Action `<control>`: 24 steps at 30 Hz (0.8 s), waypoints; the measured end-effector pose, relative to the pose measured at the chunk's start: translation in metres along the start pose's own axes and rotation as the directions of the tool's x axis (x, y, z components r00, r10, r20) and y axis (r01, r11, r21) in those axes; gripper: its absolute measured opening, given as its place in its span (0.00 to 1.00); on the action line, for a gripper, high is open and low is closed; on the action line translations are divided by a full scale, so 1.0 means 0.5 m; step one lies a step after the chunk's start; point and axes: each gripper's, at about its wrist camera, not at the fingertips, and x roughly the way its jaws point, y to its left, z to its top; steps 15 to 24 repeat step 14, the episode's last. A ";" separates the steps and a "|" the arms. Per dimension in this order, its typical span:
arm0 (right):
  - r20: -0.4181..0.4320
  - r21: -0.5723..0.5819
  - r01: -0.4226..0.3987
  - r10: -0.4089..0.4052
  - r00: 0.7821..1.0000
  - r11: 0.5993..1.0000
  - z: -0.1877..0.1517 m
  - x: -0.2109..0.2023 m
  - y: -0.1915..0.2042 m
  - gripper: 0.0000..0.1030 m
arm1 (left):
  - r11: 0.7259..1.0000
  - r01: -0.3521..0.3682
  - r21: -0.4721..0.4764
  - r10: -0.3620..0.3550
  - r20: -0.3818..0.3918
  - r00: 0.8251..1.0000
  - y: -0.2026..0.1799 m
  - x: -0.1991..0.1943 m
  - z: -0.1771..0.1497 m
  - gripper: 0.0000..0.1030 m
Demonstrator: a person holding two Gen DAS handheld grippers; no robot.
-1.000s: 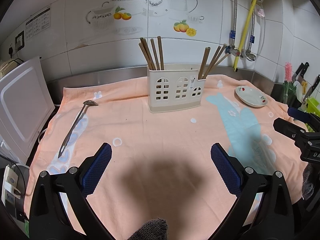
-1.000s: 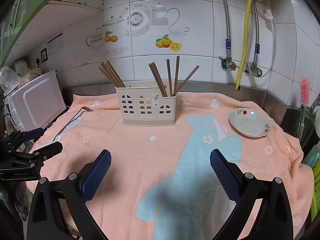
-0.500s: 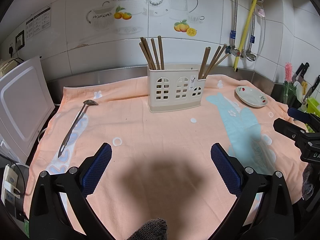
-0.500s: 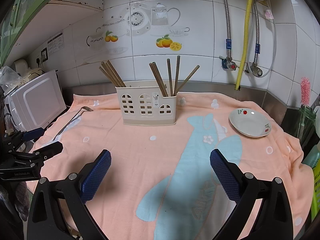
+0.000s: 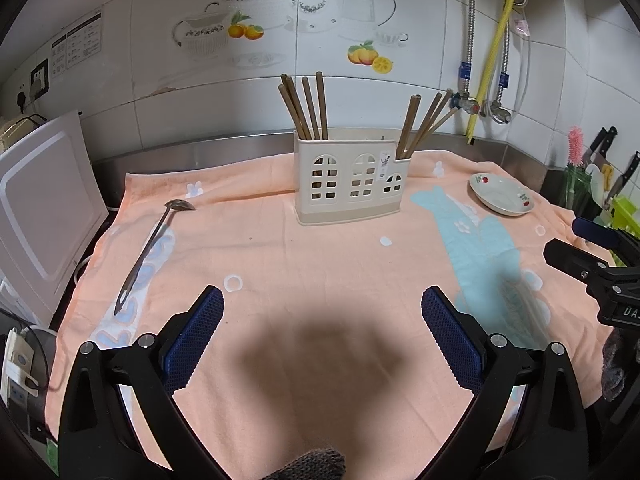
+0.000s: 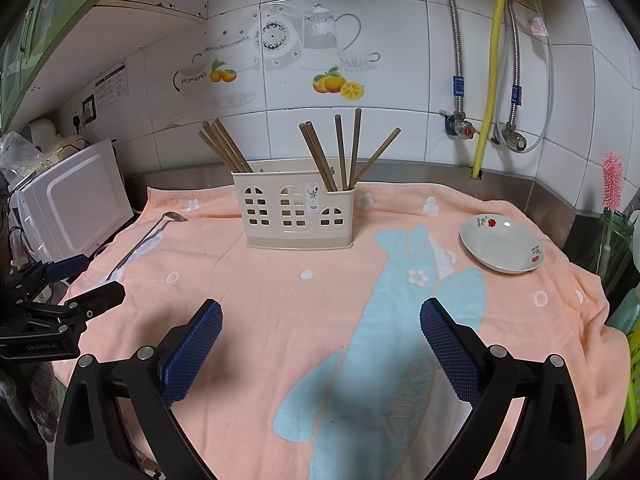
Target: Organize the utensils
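Observation:
A cream utensil holder (image 5: 348,176) (image 6: 294,212) stands at the back middle of the orange towel, with brown chopsticks (image 5: 306,106) (image 6: 340,152) upright in its left and right compartments. A metal spoon (image 5: 150,248) (image 6: 148,236) lies flat on the towel's left side. My left gripper (image 5: 322,320) is open and empty above the towel's near middle. My right gripper (image 6: 320,330) is open and empty over the blue fish print. Each gripper shows at the edge of the other's view, the right one (image 5: 576,248) and the left one (image 6: 84,284).
A small white dish (image 5: 502,200) (image 6: 502,244) sits on the towel's right side. A white microwave (image 5: 36,208) (image 6: 72,200) stands at the left edge. Pipes and valves (image 6: 484,120) run down the tiled wall. Knives and a green rack (image 5: 612,184) are at the far right.

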 end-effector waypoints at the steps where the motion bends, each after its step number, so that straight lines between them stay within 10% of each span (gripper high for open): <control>1: 0.000 0.000 0.000 0.000 1.000 1.000 -0.001 -0.001 0.001 0.93 | 1.000 0.000 0.000 0.000 -0.002 1.000 0.001 0.001 0.000 0.95; 24: -0.002 -0.002 -0.001 0.001 1.000 1.000 -0.002 0.002 0.006 0.93 | 1.000 -0.012 -0.012 0.012 -0.011 1.000 0.007 0.002 -0.002 0.95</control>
